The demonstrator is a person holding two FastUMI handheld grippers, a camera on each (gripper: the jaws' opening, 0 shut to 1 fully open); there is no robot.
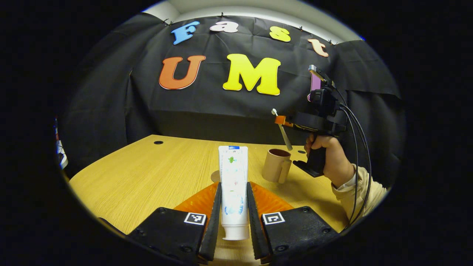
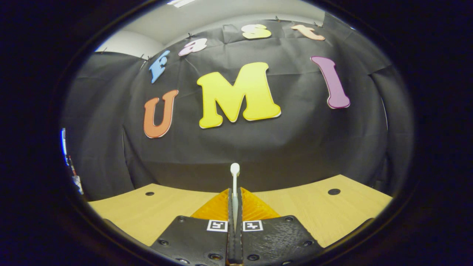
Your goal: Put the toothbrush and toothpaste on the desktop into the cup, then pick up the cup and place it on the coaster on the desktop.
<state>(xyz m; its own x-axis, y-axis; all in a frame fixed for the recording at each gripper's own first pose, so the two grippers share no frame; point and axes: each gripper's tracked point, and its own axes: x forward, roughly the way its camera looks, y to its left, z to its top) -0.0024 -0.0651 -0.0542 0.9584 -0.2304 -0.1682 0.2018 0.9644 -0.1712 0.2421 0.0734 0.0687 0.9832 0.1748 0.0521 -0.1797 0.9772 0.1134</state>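
Toothpaste point(image 1: 233, 184) clamped upright — label print blurred — toothbrush point(image 2: 235, 184) gripped.

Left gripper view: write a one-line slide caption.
Left claw grips the toothpaste above the desk, while the right claw holds the toothbrush over the cup.

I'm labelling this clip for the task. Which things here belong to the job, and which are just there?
Job: toothpaste in left gripper; toothbrush in right gripper; cup; coaster, mostly hidden behind the tube.
Just there: desktop, its cable holes.
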